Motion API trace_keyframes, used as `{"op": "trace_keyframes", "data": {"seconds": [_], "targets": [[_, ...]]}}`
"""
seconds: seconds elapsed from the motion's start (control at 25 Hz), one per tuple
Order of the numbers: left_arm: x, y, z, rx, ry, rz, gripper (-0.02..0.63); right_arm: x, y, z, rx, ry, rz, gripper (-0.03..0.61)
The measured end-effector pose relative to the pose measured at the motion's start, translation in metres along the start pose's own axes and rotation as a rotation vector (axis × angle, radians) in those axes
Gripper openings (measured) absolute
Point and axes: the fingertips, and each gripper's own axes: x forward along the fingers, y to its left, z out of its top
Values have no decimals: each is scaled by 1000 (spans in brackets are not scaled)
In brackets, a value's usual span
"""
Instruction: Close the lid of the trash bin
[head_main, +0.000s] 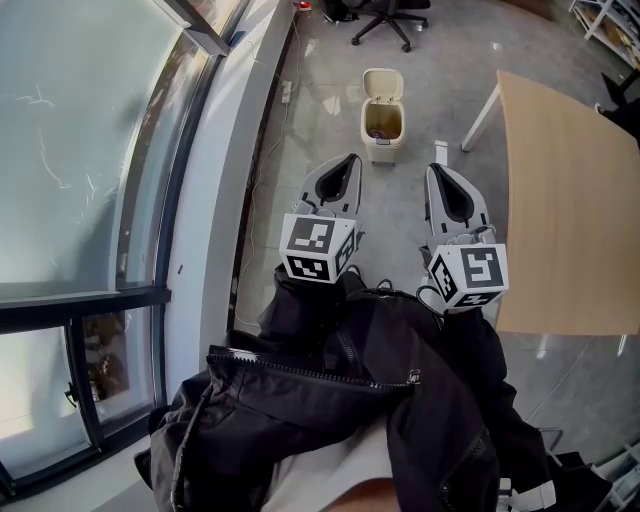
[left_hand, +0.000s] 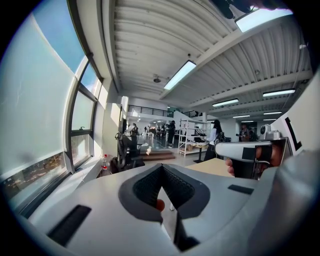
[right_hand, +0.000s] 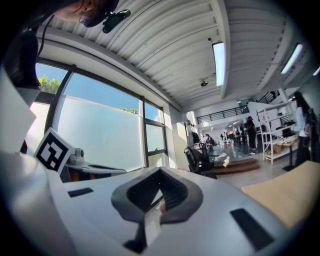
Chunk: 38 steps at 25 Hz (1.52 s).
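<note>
One trash bin (head_main: 383, 128) stands on the floor (head_main: 330, 120), its single lid (head_main: 382, 83) tipped up. The left gripper (head_main: 351, 160) and right gripper (head_main: 434, 171) hover short of it, both pairs of jaws together, empty.

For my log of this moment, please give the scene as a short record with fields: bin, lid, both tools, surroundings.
trash bin: cream, on the grey floor, ahead of both tools
lid: open, standing upright at the bin's far side
left tool: shut, empty, not touching the bin
right tool: shut, empty, not touching the bin
surroundings: wooden table at right, window at left
</note>
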Motion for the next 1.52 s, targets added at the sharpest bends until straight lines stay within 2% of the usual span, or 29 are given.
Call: {"op": "trace_keyframes", "data": {"seconds": [0.36, 0.68, 1.0, 1.52], "targets": [[23, 28, -5, -12, -1, 22, -5, 34, 4, -9, -13, 17, 43, 3], [88, 62, 7, -33, -15, -19, -5, 98, -28, -4, -34, 27, 2, 3], [146, 121, 18, -54, -2, -31, -5, 181, -43, 3, -36, 42, -17, 3], [240, 177, 2, -124, 49, -96, -5, 277, -70, -19, -37, 130, -62, 3]]}}
